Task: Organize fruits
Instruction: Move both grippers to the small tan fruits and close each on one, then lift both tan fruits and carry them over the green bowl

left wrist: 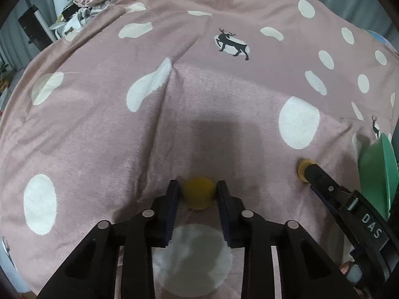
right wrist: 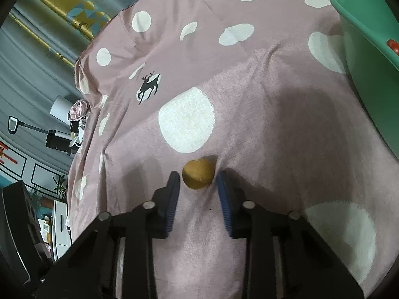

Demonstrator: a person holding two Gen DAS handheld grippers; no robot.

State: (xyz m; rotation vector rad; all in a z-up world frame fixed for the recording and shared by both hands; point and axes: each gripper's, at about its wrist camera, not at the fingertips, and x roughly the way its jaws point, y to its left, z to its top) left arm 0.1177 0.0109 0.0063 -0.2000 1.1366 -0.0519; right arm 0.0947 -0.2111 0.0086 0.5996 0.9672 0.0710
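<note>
A small round yellow fruit (left wrist: 199,193) lies on the pink dotted bedsheet (left wrist: 99,124), and my left gripper (left wrist: 198,191) is shut on it, both pads touching its sides. A second yellow fruit (right wrist: 198,177) lies on the sheet between the fingers of my right gripper (right wrist: 198,182), which is open around it with gaps on both sides. It also shows in the left wrist view (left wrist: 303,170) at the right gripper's tip. A green bowl (right wrist: 369,57) stands at the right with a red fruit (right wrist: 393,45) inside.
The green bowl's rim (left wrist: 379,172) shows at the right edge of the left wrist view. A pile of clothes (left wrist: 87,2) lies beyond the bed's far left. A lamp (right wrist: 59,107) and furniture stand past the bed's left edge.
</note>
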